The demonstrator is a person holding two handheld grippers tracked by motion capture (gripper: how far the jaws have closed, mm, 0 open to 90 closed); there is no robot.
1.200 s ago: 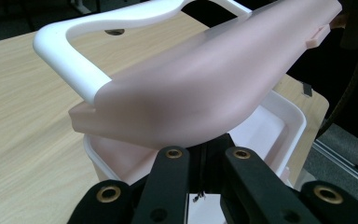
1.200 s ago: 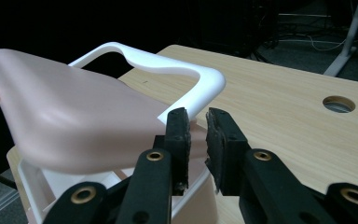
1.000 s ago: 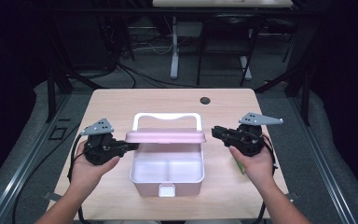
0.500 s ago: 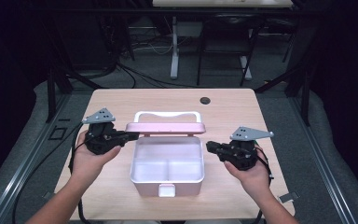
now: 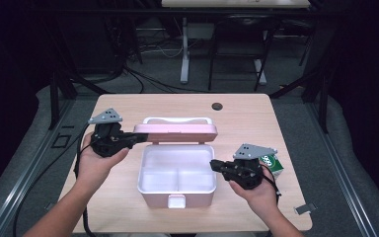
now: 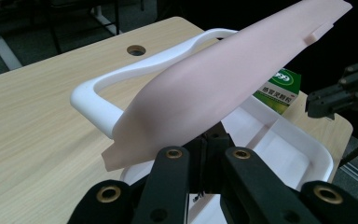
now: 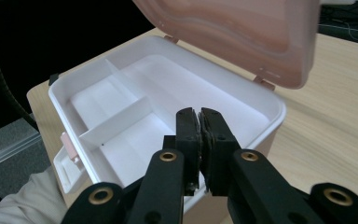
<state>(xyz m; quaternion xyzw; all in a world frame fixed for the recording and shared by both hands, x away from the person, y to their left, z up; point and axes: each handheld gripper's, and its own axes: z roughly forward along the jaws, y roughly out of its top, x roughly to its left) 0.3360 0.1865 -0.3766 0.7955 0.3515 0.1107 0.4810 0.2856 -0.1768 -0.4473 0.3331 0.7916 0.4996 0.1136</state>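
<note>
While the pink plastic hinged lid (image 5: 175, 132) is held up by the left gripper (image 5: 132, 139), the lid-opening step is judged to be nearly done. The lid's left edge is pinched between that gripper's jaws, seen nearly shut on it in the left gripper view, where the lid (image 6: 223, 77) rises tilted above the jaws. The white loop carry handle (image 5: 177, 120) is seen behind the lid, lying toward the far side. The white plastic storage box with a pink base (image 5: 175, 174) sits at mid-table, near the front edge; two front compartments and a longer rear one are shown empty in the right gripper view (image 7: 135, 116). The white front latch (image 5: 176, 201) hangs free.

The right gripper (image 5: 216, 165) is held just beside the box's right wall, jaws pressed together with nothing between them, as the right gripper view shows. A small green-and-white cardboard packet (image 5: 271, 163) lies on the light wooden table (image 5: 276, 118) just behind the right hand (image 5: 256, 190).

Next move, as a judgement: the lid is to be kept up or tipped fully back, the right jaws must be spread, and the hand turned toward the packet so it can be picked up and loaded into a compartment. Care is called for so the lid is not dropped.
</note>
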